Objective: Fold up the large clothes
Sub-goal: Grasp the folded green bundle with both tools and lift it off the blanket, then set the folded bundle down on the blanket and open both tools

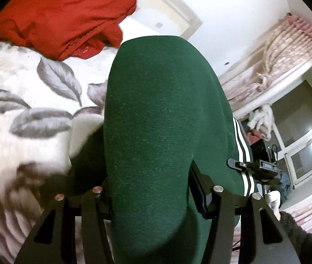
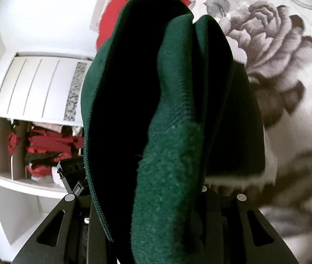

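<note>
Over bed: floral bedspread (image 1: 24, 81) below, both grippers lifted off it
Garment: green track jacket (image 1: 156, 121), white side stripes, bunched and draped forward over both grippers, clear of the bedspread
Other clothes: red garment (image 1: 63, 15) heaped at far edge
Left gripper (image 1: 151, 198): pinching green fabric
Right gripper (image 2: 156, 198): clamped on zipper edge
Key relation: jacket spans between the two grips, neither hand nearer; long axis not readable
</note>
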### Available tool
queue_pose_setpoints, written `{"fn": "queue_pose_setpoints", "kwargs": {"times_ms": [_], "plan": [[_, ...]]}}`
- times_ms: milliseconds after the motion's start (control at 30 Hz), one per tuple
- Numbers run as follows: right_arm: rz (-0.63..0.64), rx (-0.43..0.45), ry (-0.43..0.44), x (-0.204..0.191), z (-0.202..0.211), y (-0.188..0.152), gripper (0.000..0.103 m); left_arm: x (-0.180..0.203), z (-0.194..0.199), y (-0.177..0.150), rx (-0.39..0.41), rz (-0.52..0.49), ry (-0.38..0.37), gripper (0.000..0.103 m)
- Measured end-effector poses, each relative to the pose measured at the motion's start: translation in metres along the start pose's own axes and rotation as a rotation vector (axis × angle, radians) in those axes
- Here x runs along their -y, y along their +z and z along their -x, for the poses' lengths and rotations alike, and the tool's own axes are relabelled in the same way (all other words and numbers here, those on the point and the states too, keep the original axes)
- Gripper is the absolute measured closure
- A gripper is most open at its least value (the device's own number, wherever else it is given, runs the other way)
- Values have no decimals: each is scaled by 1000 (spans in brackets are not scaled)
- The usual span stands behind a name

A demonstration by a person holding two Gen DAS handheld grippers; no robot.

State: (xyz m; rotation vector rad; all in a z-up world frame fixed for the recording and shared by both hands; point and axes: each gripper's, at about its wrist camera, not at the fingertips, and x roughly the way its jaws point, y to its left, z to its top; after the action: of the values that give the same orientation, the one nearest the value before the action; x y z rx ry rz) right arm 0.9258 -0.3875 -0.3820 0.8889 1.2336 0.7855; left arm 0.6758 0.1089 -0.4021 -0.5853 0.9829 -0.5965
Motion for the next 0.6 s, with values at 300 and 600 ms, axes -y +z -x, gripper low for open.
{"fn": "queue_pose_setpoints", "kwargs": {"times_ms": [300,600], "plan": [[-85,-62,-63,37,-117,41,64,-103,-74,1,-142,89,49,44],[47,-19,-531,-20,-89,24,18,-46,-31,9,-59,-38,414,23]]}}
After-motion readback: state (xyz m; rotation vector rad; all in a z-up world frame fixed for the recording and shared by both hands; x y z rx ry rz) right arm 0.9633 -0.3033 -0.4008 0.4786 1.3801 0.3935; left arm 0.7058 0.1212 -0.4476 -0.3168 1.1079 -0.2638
